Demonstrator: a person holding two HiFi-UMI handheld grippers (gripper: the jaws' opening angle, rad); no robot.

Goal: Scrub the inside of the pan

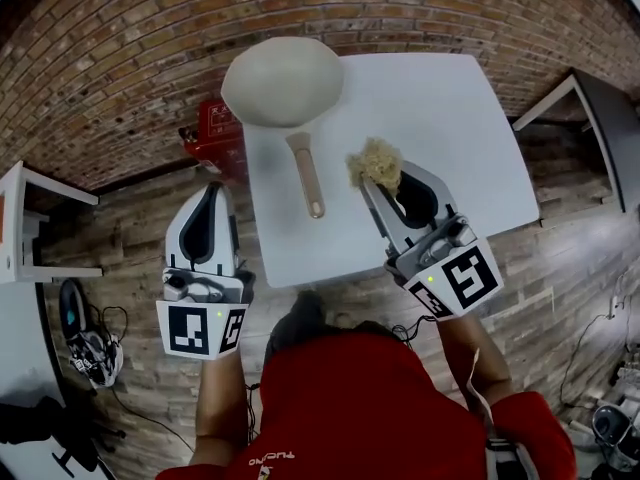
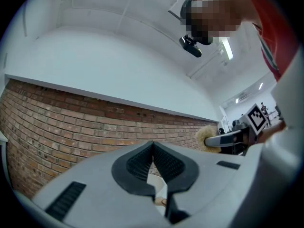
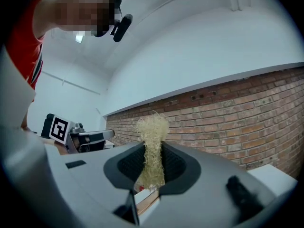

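A pan (image 1: 282, 80) with a pale beige inside sits at the far left corner of the white table (image 1: 450, 118), its wooden handle (image 1: 306, 173) pointing toward me. My right gripper (image 1: 372, 183) hovers just right of the handle and is shut on a straw-coloured fibre scrubber (image 1: 375, 163). In the right gripper view the scrubber (image 3: 153, 151) sticks up between the pads. My left gripper (image 1: 212, 190) hangs off the table's left edge, over the floor. Its jaws are shut with nothing between them, as the left gripper view shows (image 2: 153, 148).
A red box (image 1: 215, 133) stands on the wooden floor by the table's left side. Another white table (image 1: 20, 228) is at the far left, with cables and gear (image 1: 85, 338) below it. A dark table (image 1: 600, 118) stands at the right. A brick wall runs behind.
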